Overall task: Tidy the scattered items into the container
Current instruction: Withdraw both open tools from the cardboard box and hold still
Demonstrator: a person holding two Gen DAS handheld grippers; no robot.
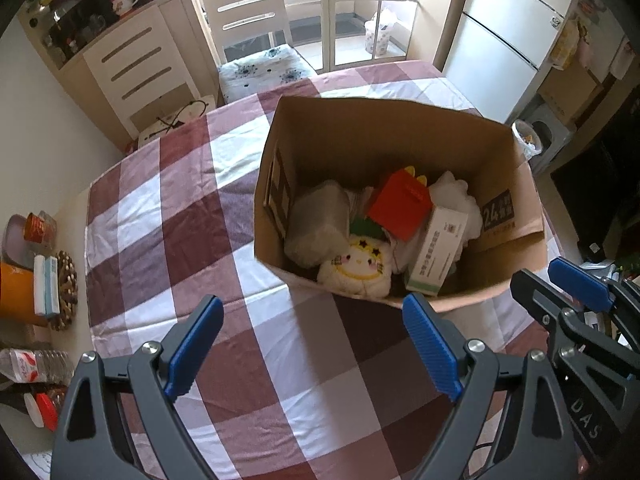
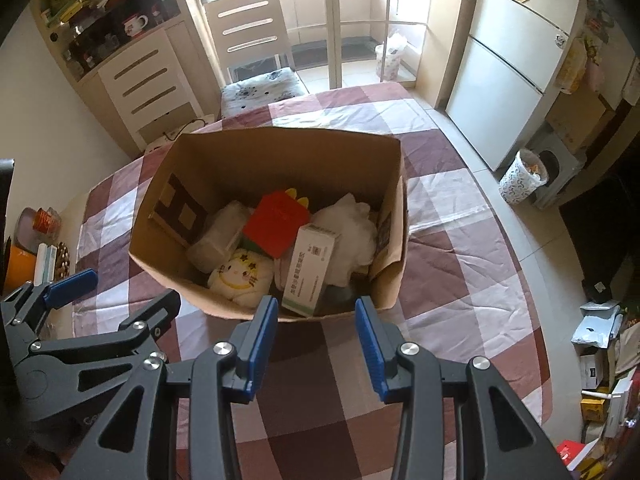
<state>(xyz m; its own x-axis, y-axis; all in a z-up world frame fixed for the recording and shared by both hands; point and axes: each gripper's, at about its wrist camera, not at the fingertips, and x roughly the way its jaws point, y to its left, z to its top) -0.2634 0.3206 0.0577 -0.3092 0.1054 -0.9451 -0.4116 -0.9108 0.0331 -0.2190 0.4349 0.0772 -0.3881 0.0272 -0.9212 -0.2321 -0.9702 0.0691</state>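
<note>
An open cardboard box (image 1: 400,128) (image 2: 280,148) stands on the checked tablecloth. Inside lie a red carton (image 1: 400,204) (image 2: 276,220), a white and green medicine box (image 1: 436,252) (image 2: 310,268), a round plush face (image 1: 360,268) (image 2: 240,276), a clear plastic pack (image 1: 318,224) (image 2: 220,240) and white crumpled cloth (image 1: 456,196) (image 2: 352,232). My left gripper (image 1: 312,344) is open and empty above the cloth, just short of the box's near wall. My right gripper (image 2: 316,340) is open and empty at the near wall. Each gripper shows at the edge of the other's view.
The checked tablecloth (image 1: 168,216) (image 2: 460,280) covers the table. A chair (image 1: 248,20) stands at the far side. A trivet, small boxes and bottles (image 1: 52,280) sit off the left edge. A fridge (image 2: 516,52) and a bin (image 2: 520,176) stand right.
</note>
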